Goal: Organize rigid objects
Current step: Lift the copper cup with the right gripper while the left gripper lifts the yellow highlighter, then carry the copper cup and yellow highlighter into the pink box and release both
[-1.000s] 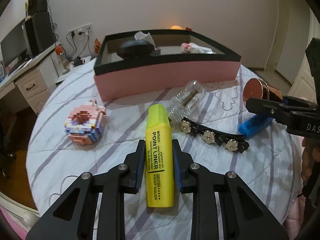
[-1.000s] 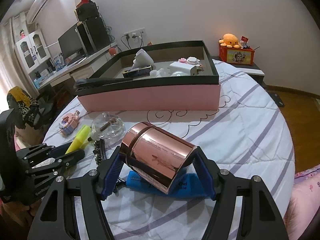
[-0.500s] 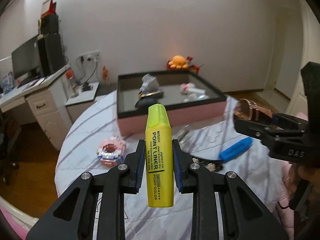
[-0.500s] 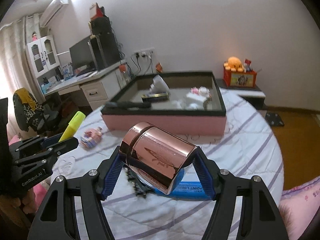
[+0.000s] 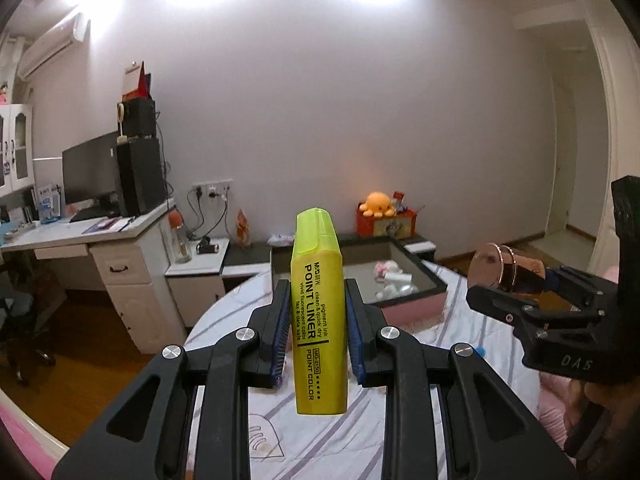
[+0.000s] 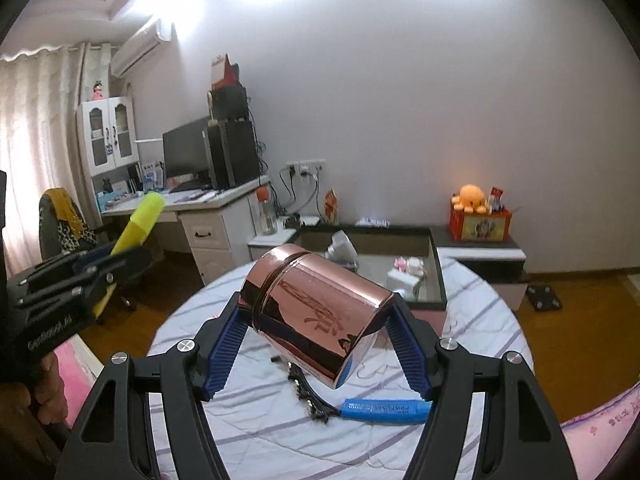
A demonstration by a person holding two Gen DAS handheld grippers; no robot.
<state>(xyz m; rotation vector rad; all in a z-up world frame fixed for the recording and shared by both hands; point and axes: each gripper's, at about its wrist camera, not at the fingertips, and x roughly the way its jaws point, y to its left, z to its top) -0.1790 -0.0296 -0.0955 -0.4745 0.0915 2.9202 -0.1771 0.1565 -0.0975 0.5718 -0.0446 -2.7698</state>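
Above the round table, both my grippers held off the cloth:

Left gripper (image 5: pixel 318 308): my two fingers pinch the yellow highlighter (image 5: pixel 319 312) by its flat sides, blue pads pressed to the barrel; cap end points to 12 o'clock, butt end hangs past the pads toward 6.

Yellow highlighter, seen from the right wrist: at 9 o'clock, slanting up out of the black left gripper, cap uppermost.

Right gripper (image 6: pixel 316 320): my fingers stand wide and clamp the rose-gold tin (image 6: pixel 314 312) across its two ends; the tin lies slantwise, lid end at 10 o'clock, base at 4.

Rose-gold tin, seen from the left wrist: at 3 o'clock, lid face turned toward the camera, gripper frame beneath it.

Table (image 6: pixel 248 412): round, under a white cloth with lilac stripes.

Pink box (image 6: pixel 434 314): black rim, open top, at the table's far edge, 12 to 1 o'clock past the tin; small white and pink pieces lie inside, too small to name.

Blue highlighter (image 6: pixel 384 411): lying flat on the cloth at 5 o'clock, below the tin.

Black flowered strip (image 6: pixel 308 396): on the cloth at 6 o'clock, one end touching the blue highlighter's tip.

Desk with monitor (image 5: pixel 90 176): off the table at 9 o'clock.

Orange octopus plush (image 6: pixel 469 199): atop a red box, on a low shelf by the wall at 2 o'clock.
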